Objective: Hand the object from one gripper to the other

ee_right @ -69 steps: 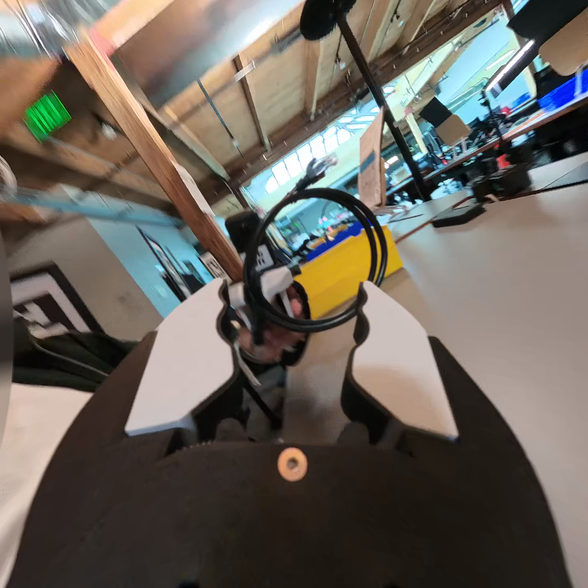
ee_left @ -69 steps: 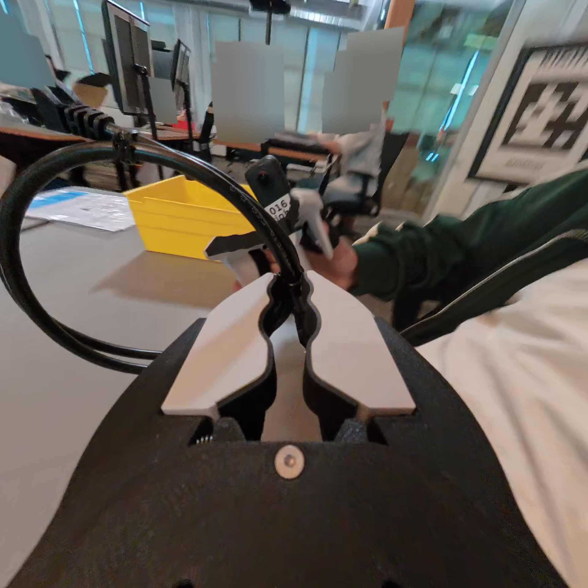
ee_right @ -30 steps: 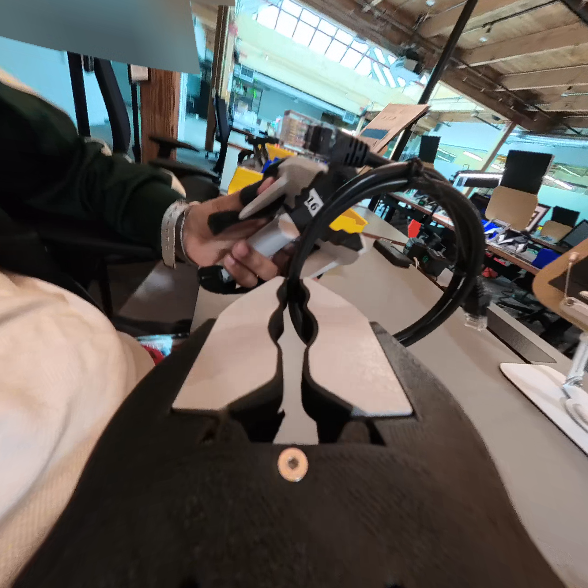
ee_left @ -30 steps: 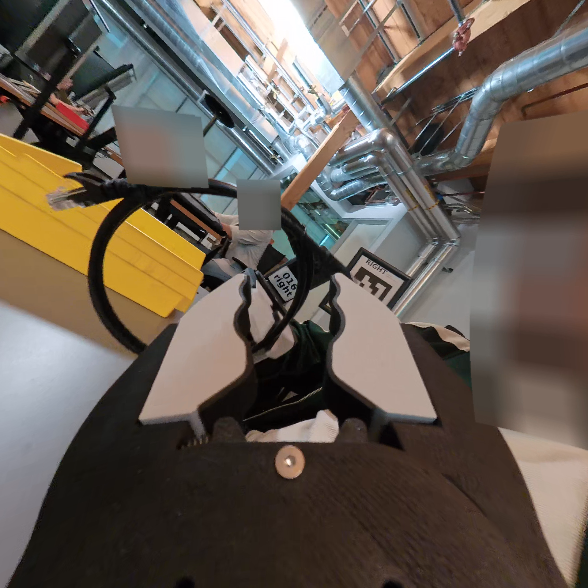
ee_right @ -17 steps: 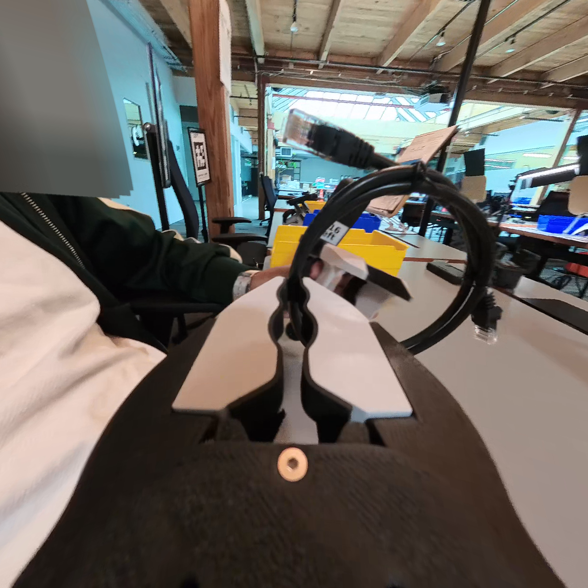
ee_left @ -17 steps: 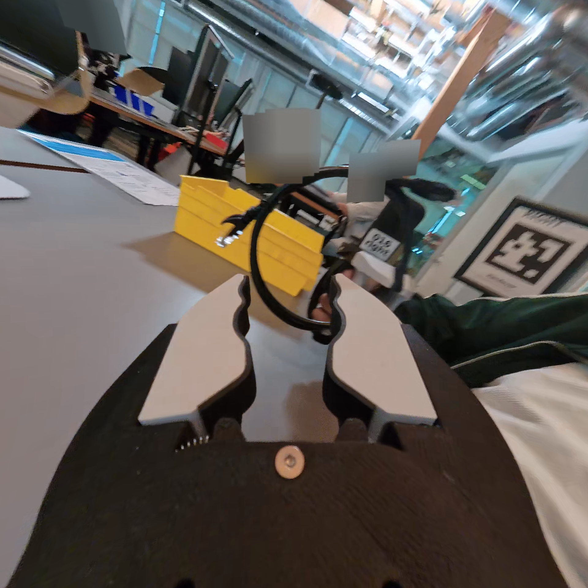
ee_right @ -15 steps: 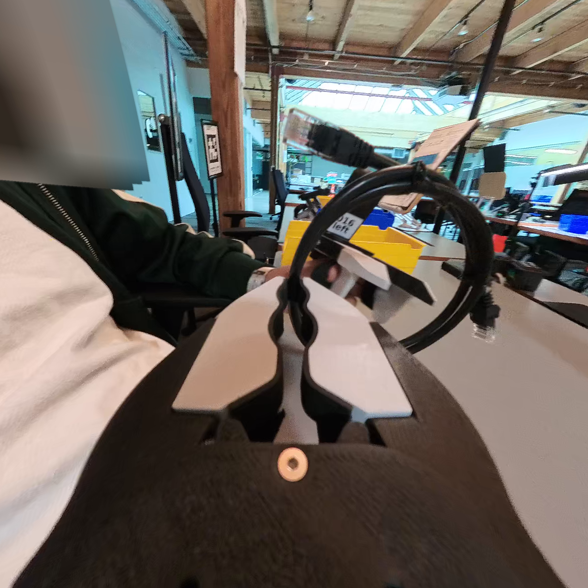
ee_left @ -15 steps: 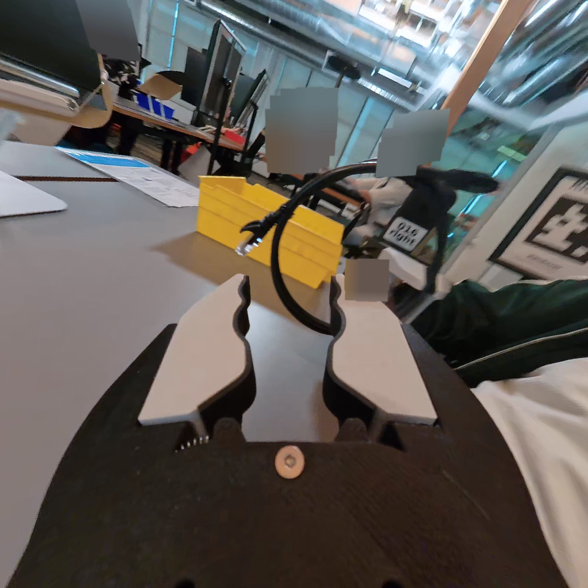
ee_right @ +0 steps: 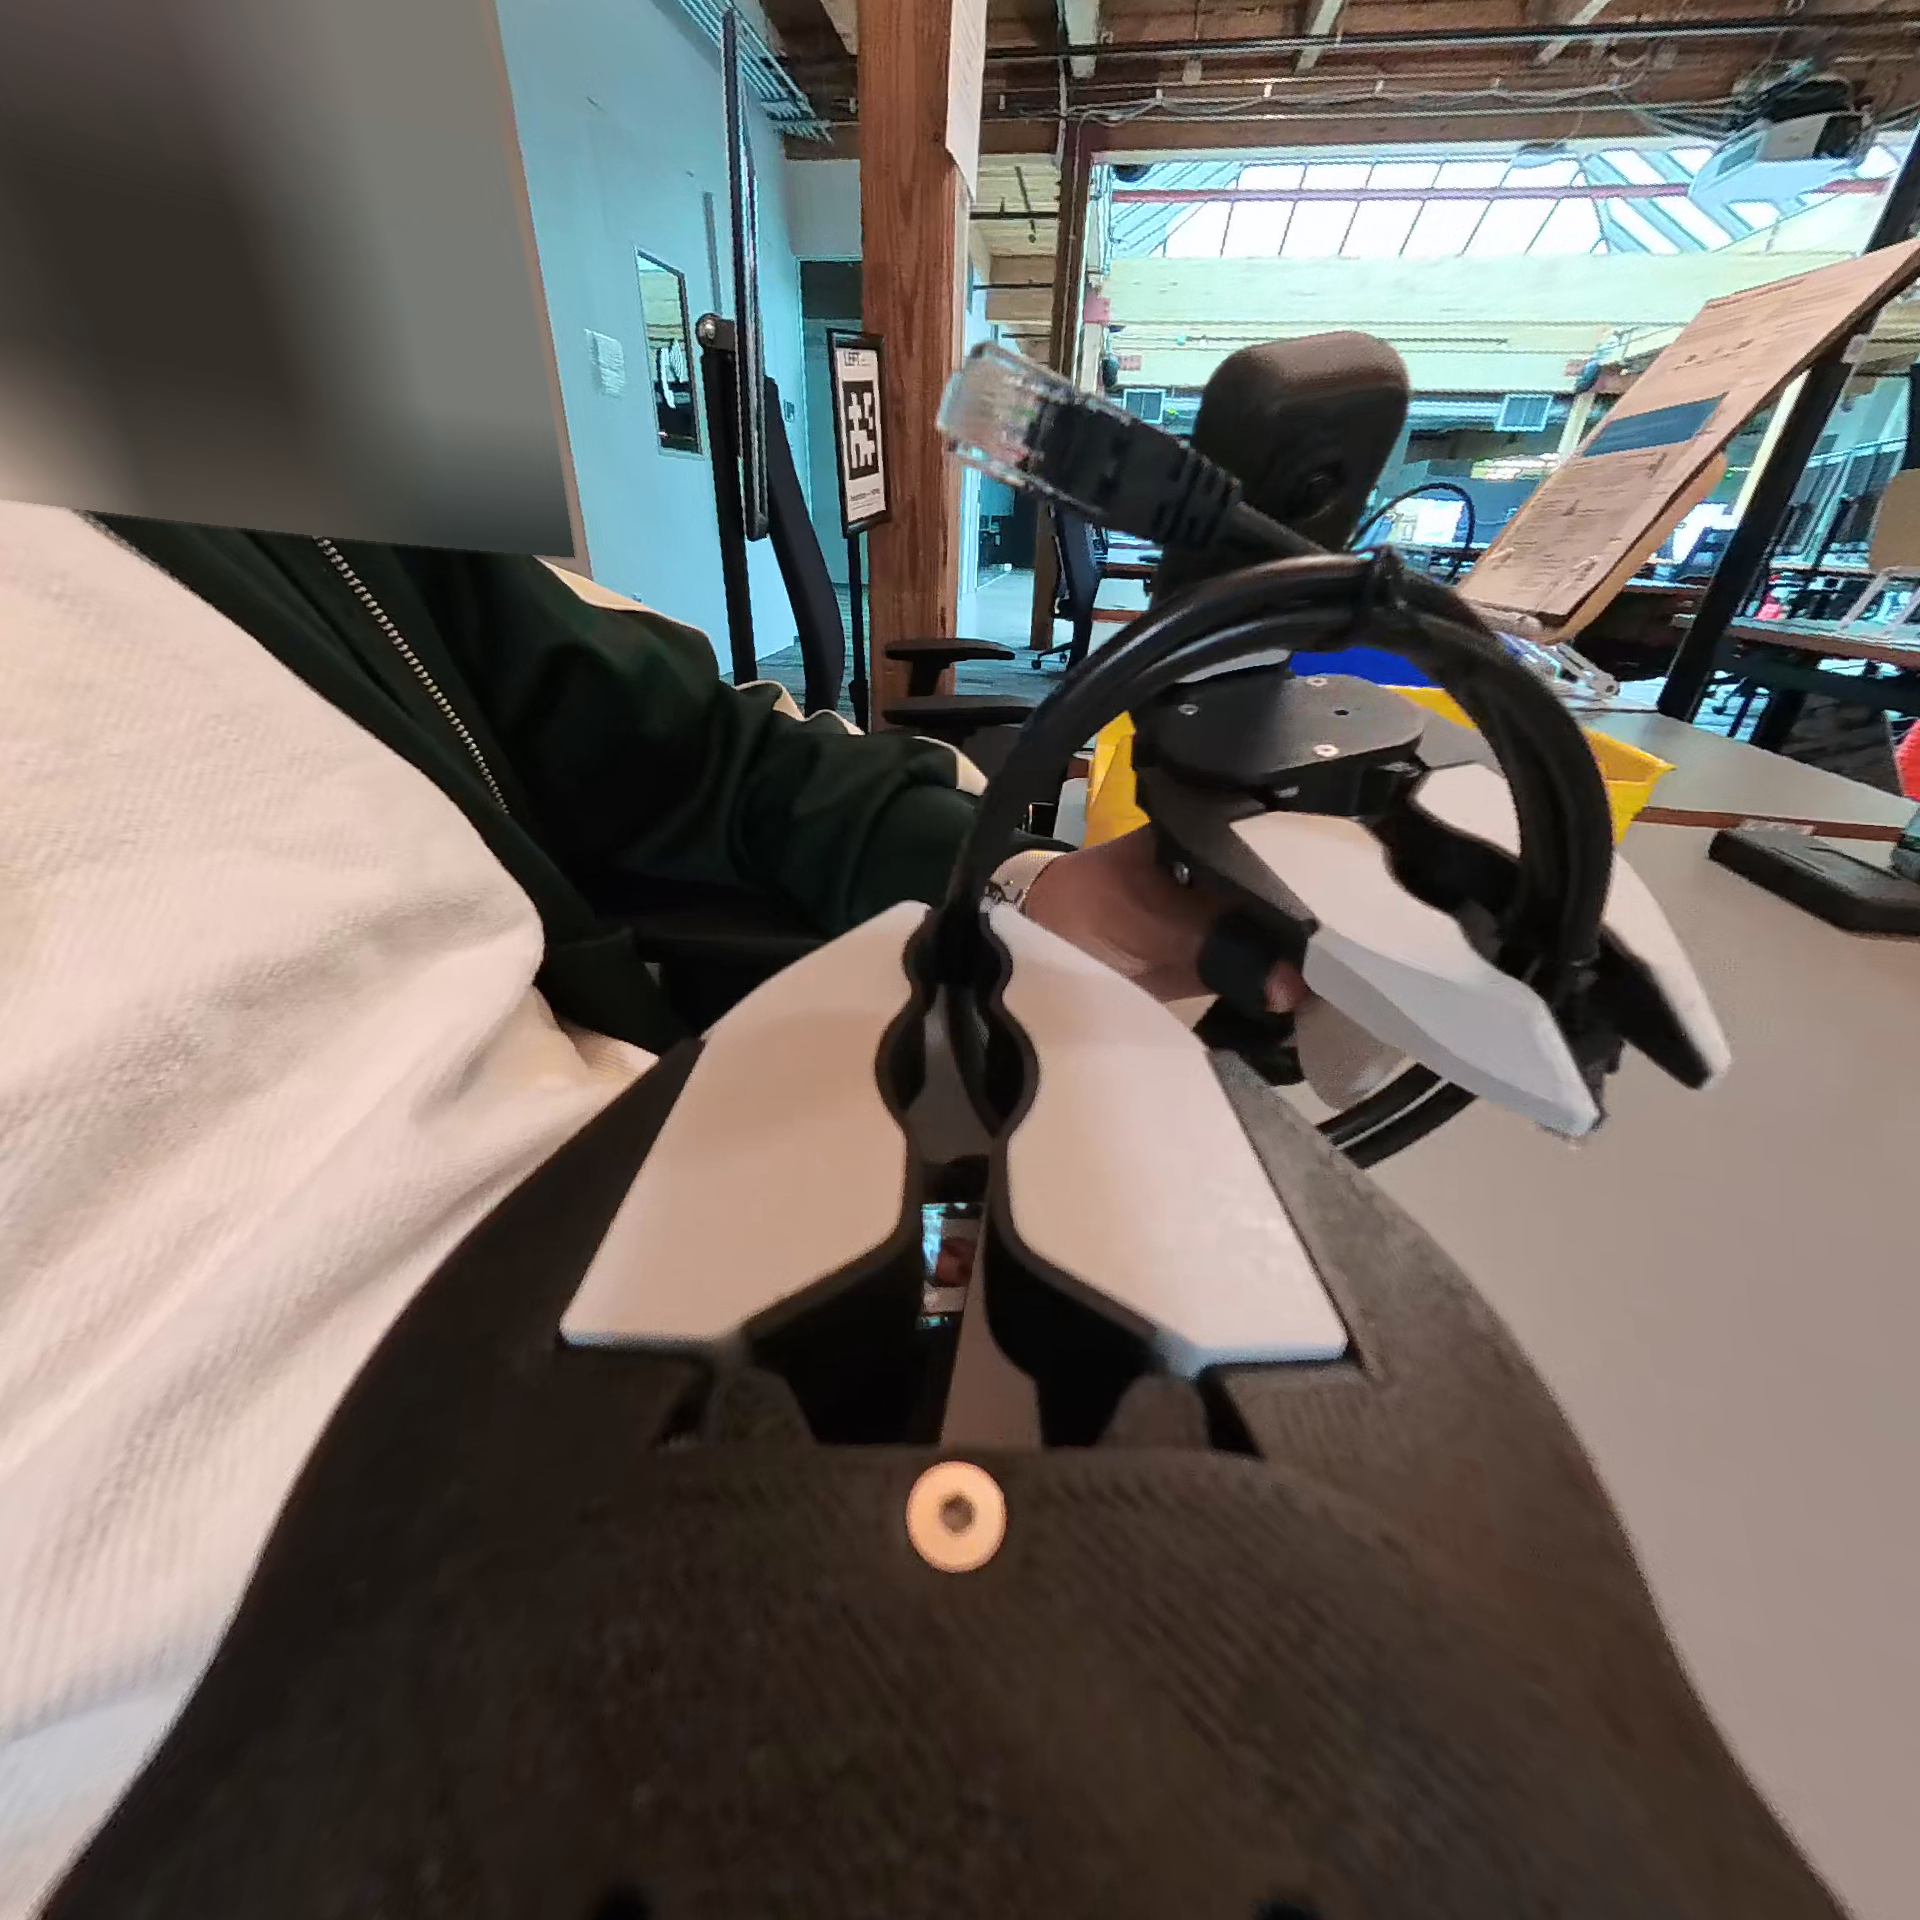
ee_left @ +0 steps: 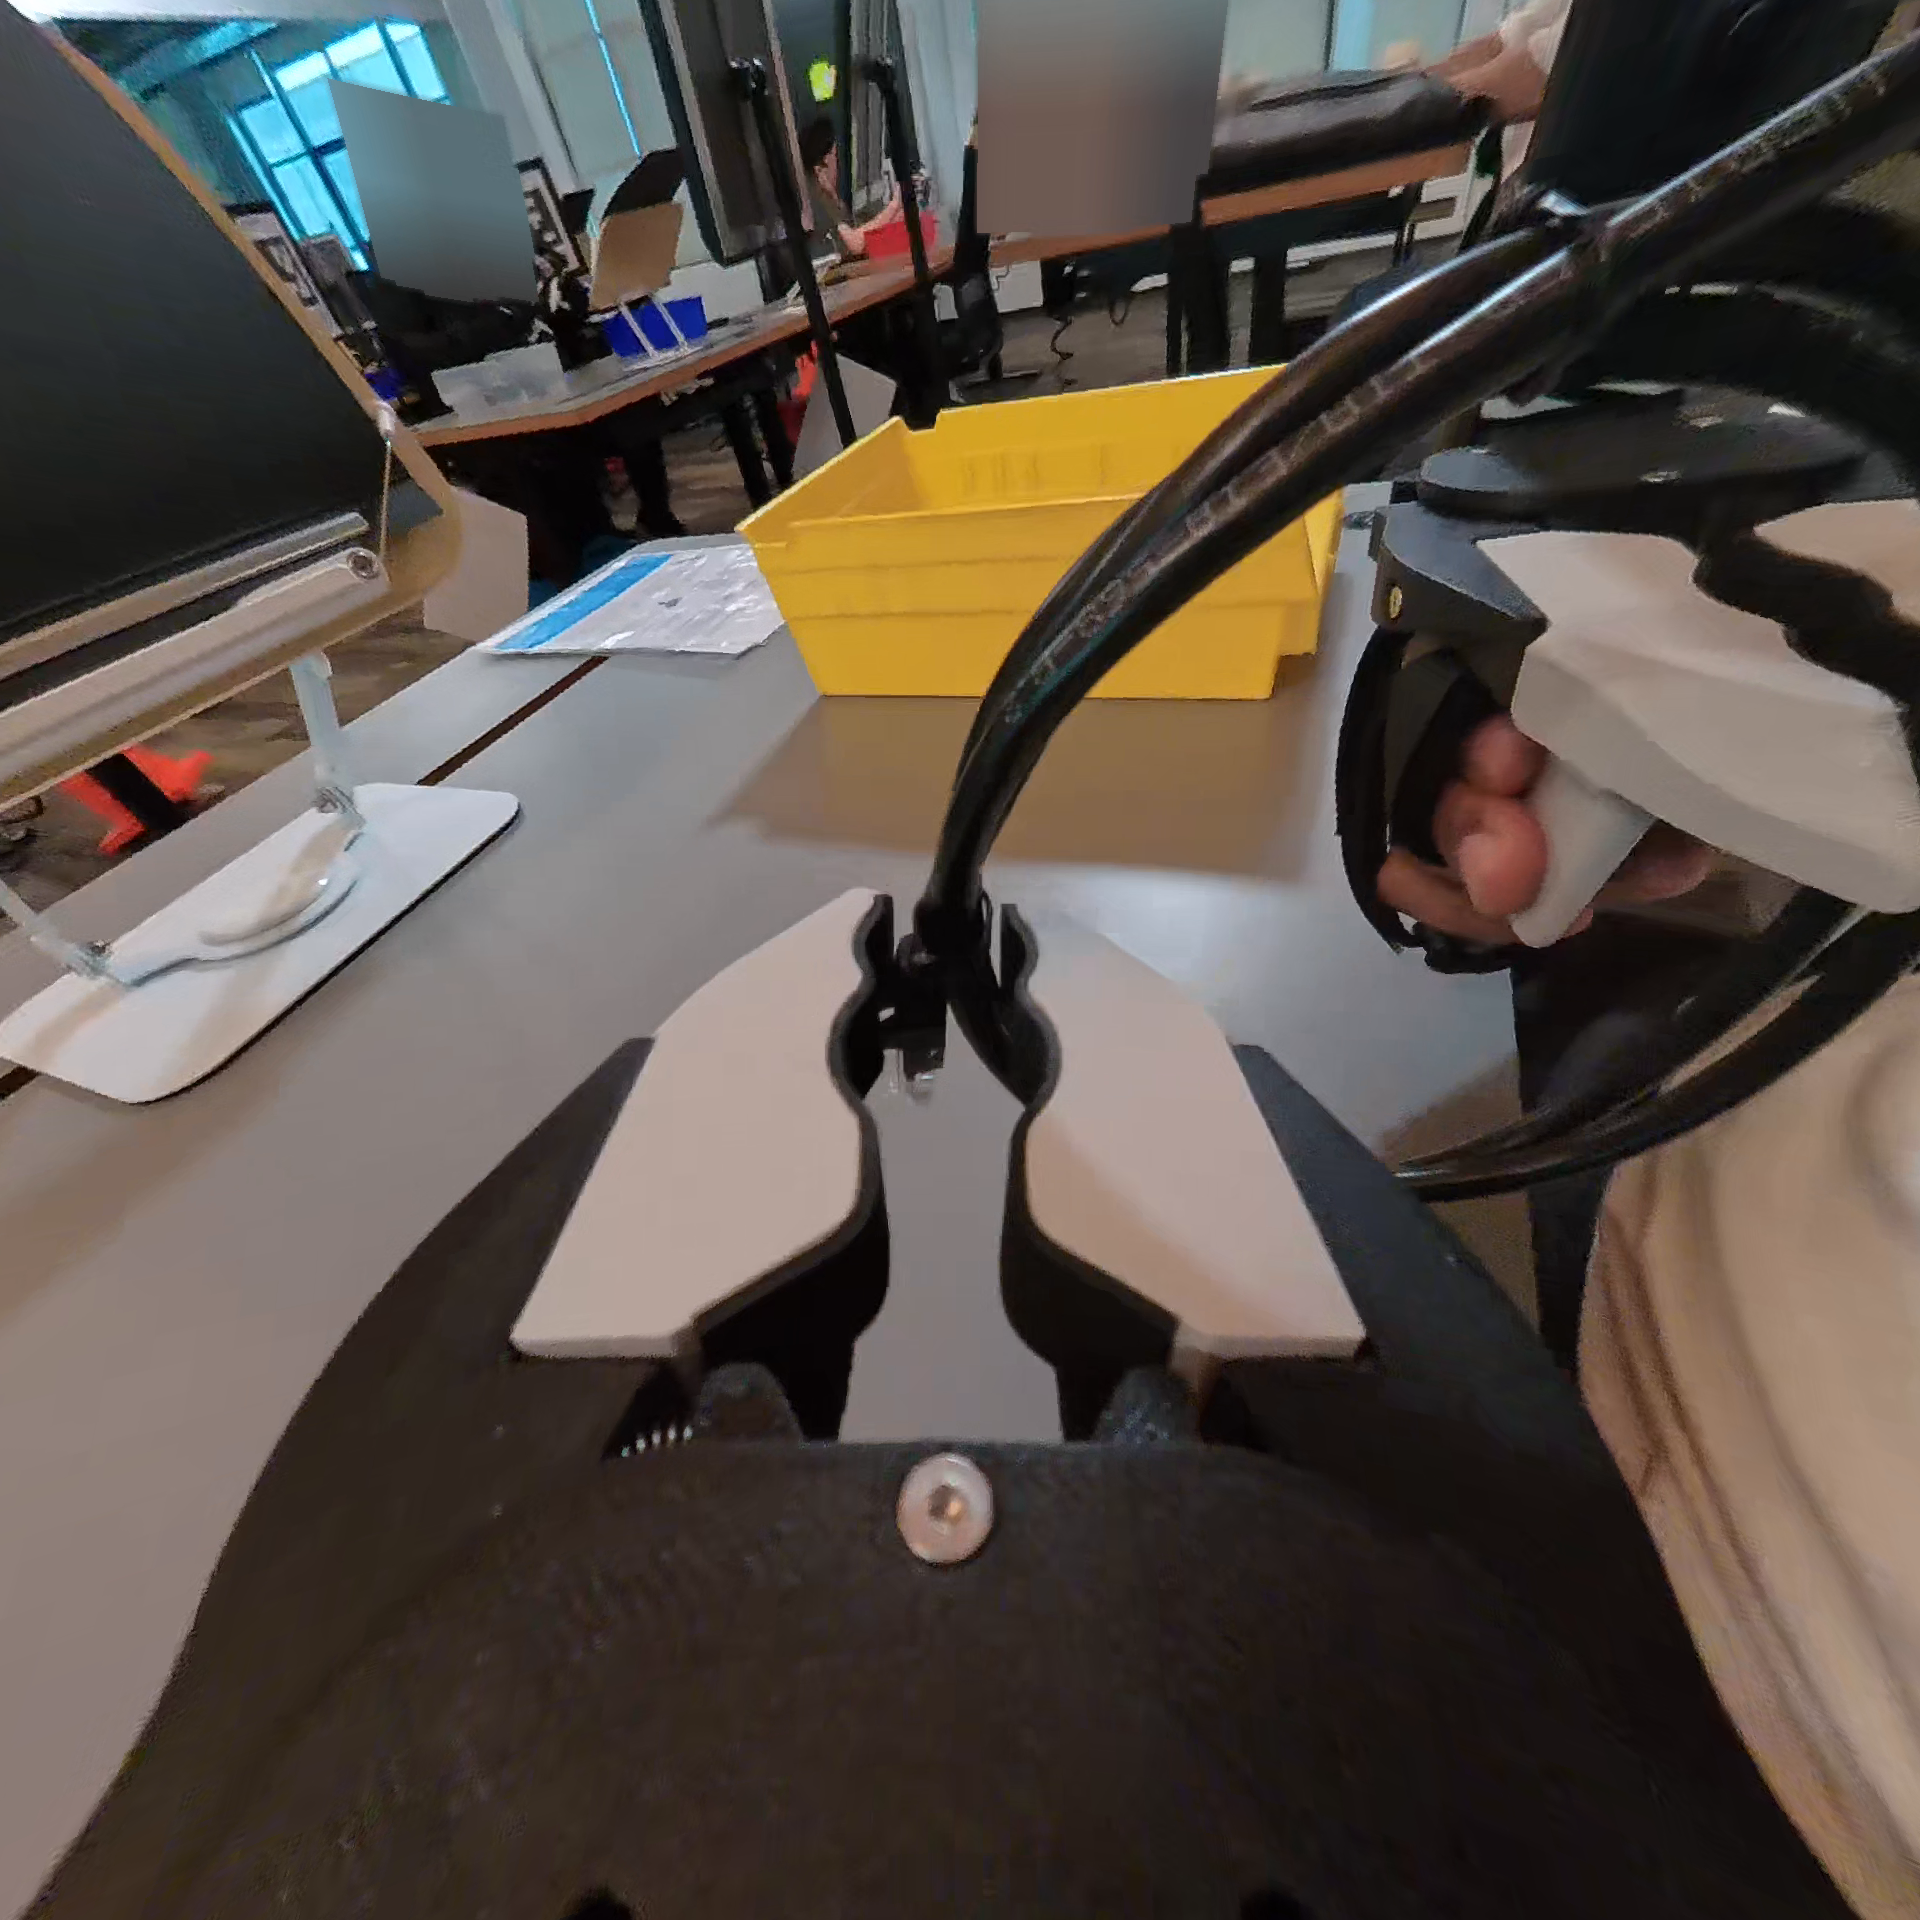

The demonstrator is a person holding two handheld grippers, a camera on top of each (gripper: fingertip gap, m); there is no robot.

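Black coiled cable point(ee_right: 1548, 831), bundled with a tie at the top of the loop, hangs in the air above the grey worktop point(ee_left: 436, 1039), caught between both grippers at once. Right gripper point(ee_right: 961, 961): white fingers nearly closed, tips pinched on the strands at the near-left side of the coil; the loop rises from the tips and arcs away to the right. One clear-tipped plug point(ee_right: 1003, 416) on a ribbed black boot sticks out up and left from the top of the coil. Left gripper point(ee_left: 943, 940): fingers drawn in to a narrow gap, tips pressed against the doubled strands, with the second plug point(ee_left: 914, 1049) hanging down just inside the gap behind the tips. In the right wrist view the left gripper point(ee_right: 1590, 1049) shows farther off, reaching in from the left with its fingers on either side of the far-right part of the coil, a hand point(ee_right: 1101, 925) on its handle. In the left wrist view the right gripper point(ee_left: 1704, 686) sits at the right edge, its fingertips out of frame, a hand's fingers point(ee_left: 1486, 821) round the trigger. Yellow bin point(ee_left: 1039, 561) stands farther back on the worktop, a printed sheet point(ee_left: 644, 603) to its left; a white stand base point(ee_left: 249, 935) rests near the left edge.
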